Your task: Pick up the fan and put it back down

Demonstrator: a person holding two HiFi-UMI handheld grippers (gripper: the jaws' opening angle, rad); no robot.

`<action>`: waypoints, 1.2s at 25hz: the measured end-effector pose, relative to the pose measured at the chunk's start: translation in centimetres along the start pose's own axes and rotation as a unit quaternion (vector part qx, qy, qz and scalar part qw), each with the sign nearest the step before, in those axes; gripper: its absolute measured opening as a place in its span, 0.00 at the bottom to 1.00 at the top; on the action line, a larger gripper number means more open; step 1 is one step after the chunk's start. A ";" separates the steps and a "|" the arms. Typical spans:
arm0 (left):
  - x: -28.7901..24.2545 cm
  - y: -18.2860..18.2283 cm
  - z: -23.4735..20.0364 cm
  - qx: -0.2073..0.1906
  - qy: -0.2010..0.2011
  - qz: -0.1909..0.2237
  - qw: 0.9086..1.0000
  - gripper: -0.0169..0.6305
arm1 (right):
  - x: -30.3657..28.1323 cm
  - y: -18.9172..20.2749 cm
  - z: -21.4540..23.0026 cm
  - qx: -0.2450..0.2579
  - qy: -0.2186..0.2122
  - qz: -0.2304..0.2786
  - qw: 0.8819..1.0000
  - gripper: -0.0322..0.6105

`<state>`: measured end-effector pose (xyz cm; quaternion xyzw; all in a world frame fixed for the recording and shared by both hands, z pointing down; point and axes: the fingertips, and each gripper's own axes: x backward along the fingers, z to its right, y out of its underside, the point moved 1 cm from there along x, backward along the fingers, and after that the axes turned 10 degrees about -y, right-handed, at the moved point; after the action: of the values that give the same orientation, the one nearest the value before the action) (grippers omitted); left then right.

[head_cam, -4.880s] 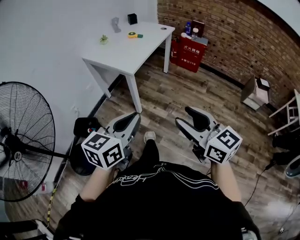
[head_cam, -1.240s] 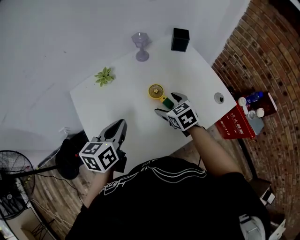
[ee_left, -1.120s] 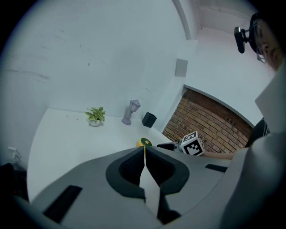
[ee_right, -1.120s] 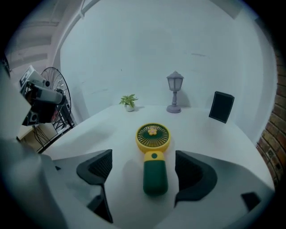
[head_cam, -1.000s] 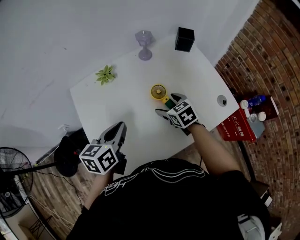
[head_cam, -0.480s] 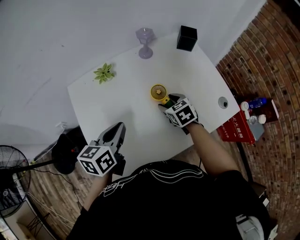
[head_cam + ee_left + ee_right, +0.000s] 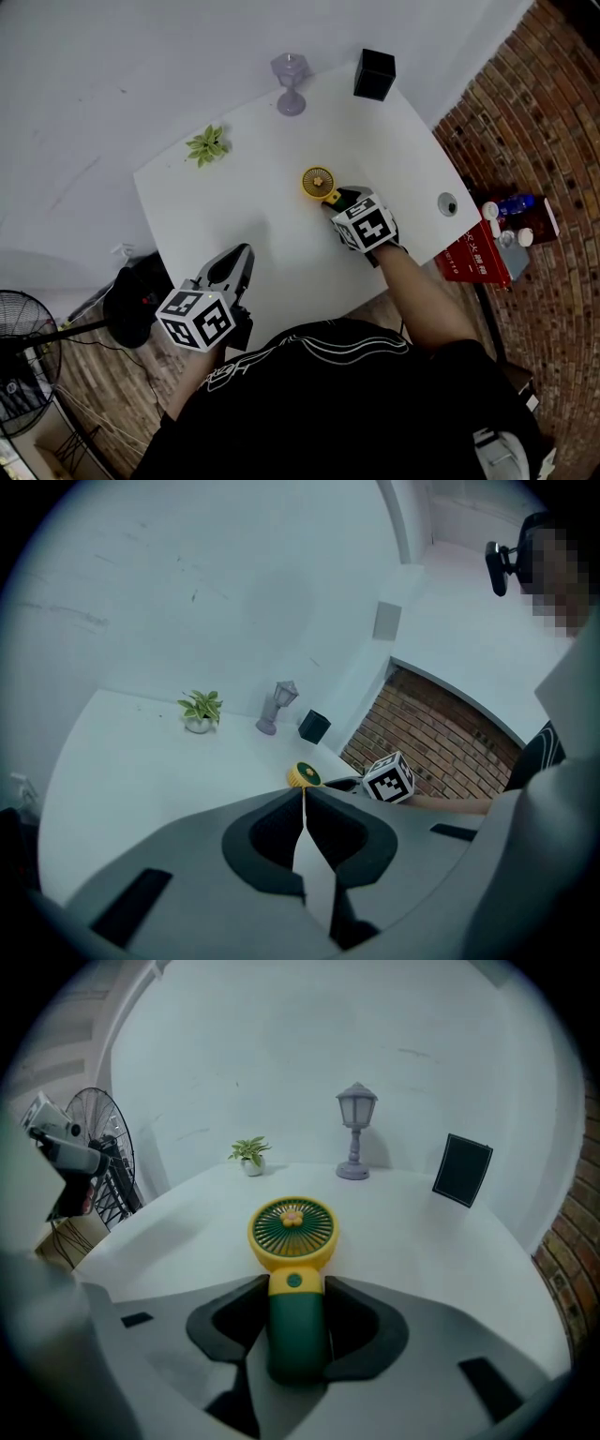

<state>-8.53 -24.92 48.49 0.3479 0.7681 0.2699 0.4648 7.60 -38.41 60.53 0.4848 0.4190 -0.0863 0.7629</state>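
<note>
Looking for containers, there's just a tiny pot with a green plant [image 7: 207, 147] in it at the far left of the white table [image 7: 234, 216], and a black box [image 7: 374, 75] at the far corner; can't tell what's inside. A little lantern ornament [image 7: 290, 80] stands between them.

The fan [image 7: 317, 181] lies flat mid-table with nothing crowding it. Its yellow head points away and its green handle sits between the jaws of the right gripper [image 7: 339, 199], which are closing with the pads against it. That arm reaches forward and angles down.

The left gripper [image 7: 242, 253] hovers at the near edge, jaws together and empty.
</note>
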 end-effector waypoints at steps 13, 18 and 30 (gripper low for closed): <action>1.6 -0.9 -0.1 -0.012 -0.003 0.003 1.000 0.08 | 2.0 -1.1 -1.2 -0.013 0.013 0.037 0.999 0.34; 3.4 -1.2 0.8 -0.021 0.004 0.006 1.000 0.08 | 5.0 -2.0 -2.6 -0.028 0.021 0.073 0.997 0.34; 7.1 -0.3 2.3 -0.027 0.027 0.012 0.999 0.08 | 13.7 -4.5 -9.9 -0.018 0.016 0.147 0.989 0.34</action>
<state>-8.83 -19.31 43.58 0.3375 0.7686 0.3054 0.4496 8.33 -28.92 45.79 0.5291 0.3568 0.0424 0.7687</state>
